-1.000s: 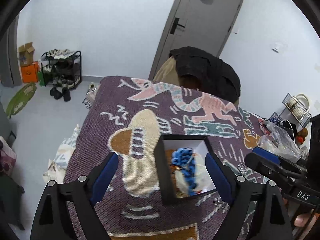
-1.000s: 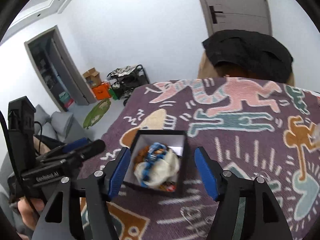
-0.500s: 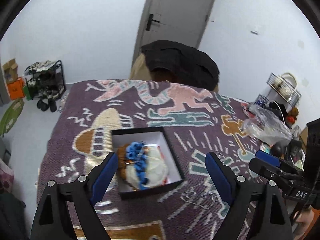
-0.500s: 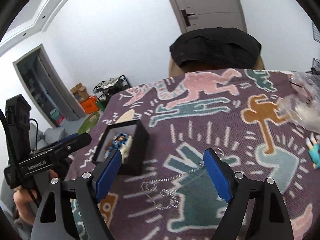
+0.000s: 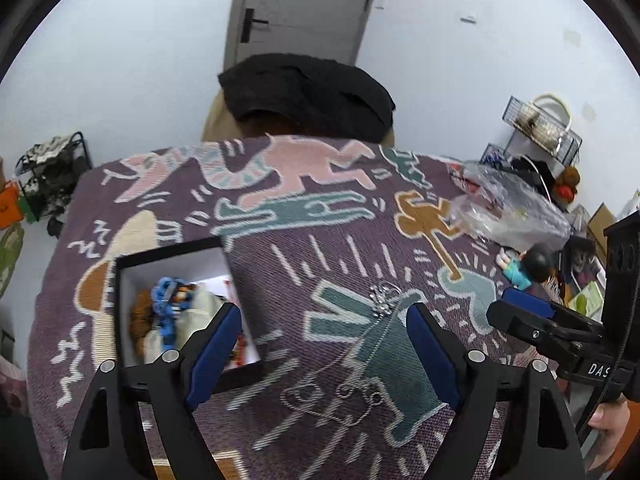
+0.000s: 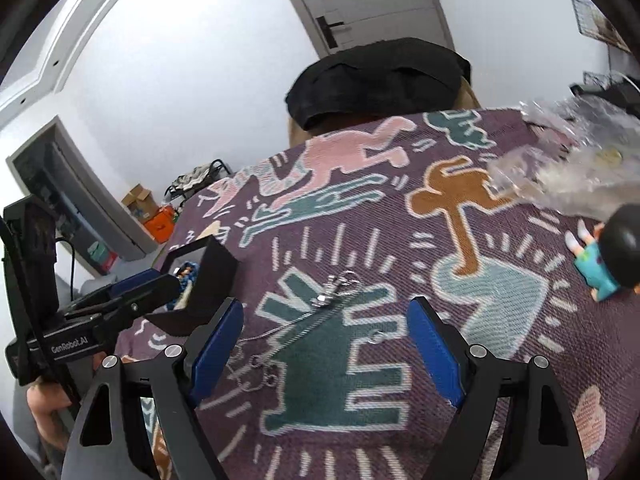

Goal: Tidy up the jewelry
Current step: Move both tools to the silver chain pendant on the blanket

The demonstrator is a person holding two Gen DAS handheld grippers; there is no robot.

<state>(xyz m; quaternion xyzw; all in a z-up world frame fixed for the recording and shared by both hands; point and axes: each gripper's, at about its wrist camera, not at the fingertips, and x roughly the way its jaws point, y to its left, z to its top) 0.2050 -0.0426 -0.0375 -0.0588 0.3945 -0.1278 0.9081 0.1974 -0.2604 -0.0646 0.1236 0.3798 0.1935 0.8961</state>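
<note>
The left gripper point(image 5: 324, 344) was spread wide with nothing between its blue pads point(image 5: 214, 348). The right gripper point(image 6: 326, 344) was likewise spread wide and empty.

A silver necklace point(image 6: 316, 316) lay on the patterned purple cloth point(image 6: 360, 232), draped across a teal figure in the weave. Its cluster of small pendants point(image 6: 340, 284) sat at the far end, and the chain ran toward the camera and to the left, ending in loose loops near the inner face of the right gripper's left finger. In the right wrist view the necklace lay between the two fingers, ahead of the tips and closer to the left one; no pad touched it.

In the left wrist view the same necklace point(image 5: 380, 320) lay between the left gripper's fingers, with the pendant cluster point(image 5: 384, 298) just beyond the right finger's tip.

The open black box point(image 5: 176, 300), holding blue beads point(image 5: 168, 296) and other pieces, stood on the cloth to the left, partly behind the left gripper's left finger. A small doll point(image 6: 608, 256) and a clear plastic bag point(image 6: 560, 168) lay at the right, well apart from the necklace.
</note>
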